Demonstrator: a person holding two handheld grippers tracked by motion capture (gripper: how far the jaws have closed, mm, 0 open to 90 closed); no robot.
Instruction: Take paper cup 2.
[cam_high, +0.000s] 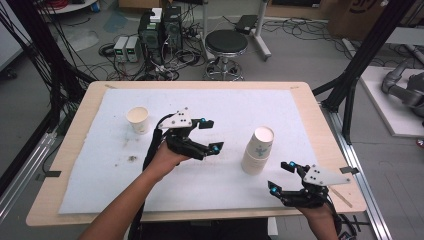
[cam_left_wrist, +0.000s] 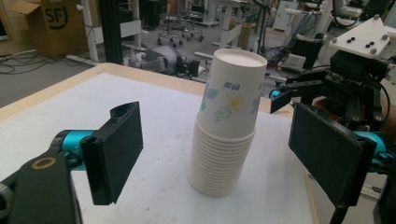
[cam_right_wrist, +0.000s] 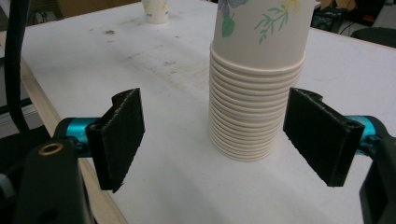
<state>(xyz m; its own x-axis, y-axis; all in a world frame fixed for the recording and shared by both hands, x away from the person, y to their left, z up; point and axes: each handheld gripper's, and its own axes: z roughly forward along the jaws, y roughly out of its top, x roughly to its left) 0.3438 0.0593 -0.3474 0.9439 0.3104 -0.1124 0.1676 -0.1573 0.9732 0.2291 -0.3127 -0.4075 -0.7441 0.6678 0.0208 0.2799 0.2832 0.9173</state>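
High view: 1 single cup (cam_high: 138, 119) already stands upright at far left; the left gripper (cam_high: 212, 135) and right gripper (cam_high: 280, 177) (both spread wide, holding nothing) flank the inverted cup stack (cam_high: 258, 151), many cups seemingly left to separate.

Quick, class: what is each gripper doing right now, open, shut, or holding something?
Left gripper: open, holding nothing, jaws apart and facing the stack of paper cups.
Right gripper: open, holding nothing, jaws apart near the base of the same stack.
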